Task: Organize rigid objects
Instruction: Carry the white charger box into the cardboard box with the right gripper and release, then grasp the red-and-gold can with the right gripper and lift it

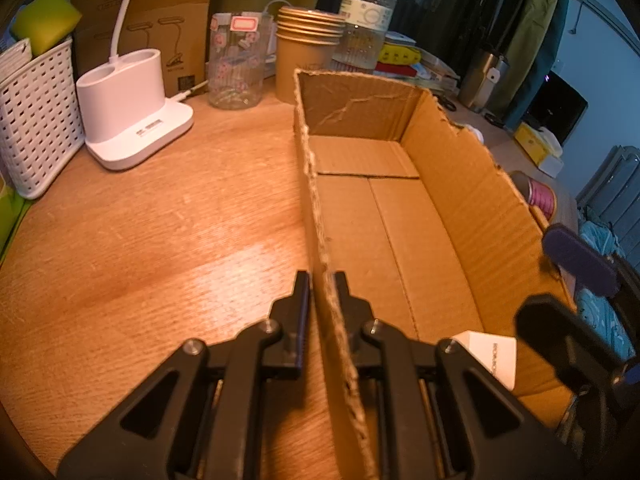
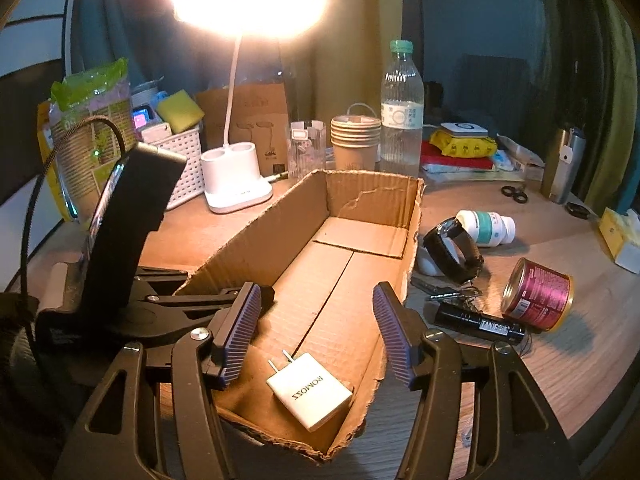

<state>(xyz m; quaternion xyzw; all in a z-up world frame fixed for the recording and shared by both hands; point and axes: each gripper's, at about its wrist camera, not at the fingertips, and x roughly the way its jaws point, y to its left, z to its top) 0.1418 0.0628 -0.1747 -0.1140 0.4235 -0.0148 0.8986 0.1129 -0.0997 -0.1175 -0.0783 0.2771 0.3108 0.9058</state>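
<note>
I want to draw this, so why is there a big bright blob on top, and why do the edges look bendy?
In the right wrist view the lit white desk lamp glares so its head washes out; in the left wrist view only its base shows, so no glare. Both fisheye views curve the brown cardboard box and wooden table, with dark corners.

The white charger (image 2: 310, 394) lying on the floor of the cardboard box (image 2: 352, 248) bears the brand "ROMOSS" in dark capitals on its upper face. The black flashlight (image 2: 480, 322) on the worktop (image 2: 560, 360) carries white lettering beginning "TANK"; the remainder is illegible. Print on the red tin (image 2: 538, 294), the bottle label (image 2: 402, 114) and the brown carton (image 2: 248, 120) is too small to read.
</note>
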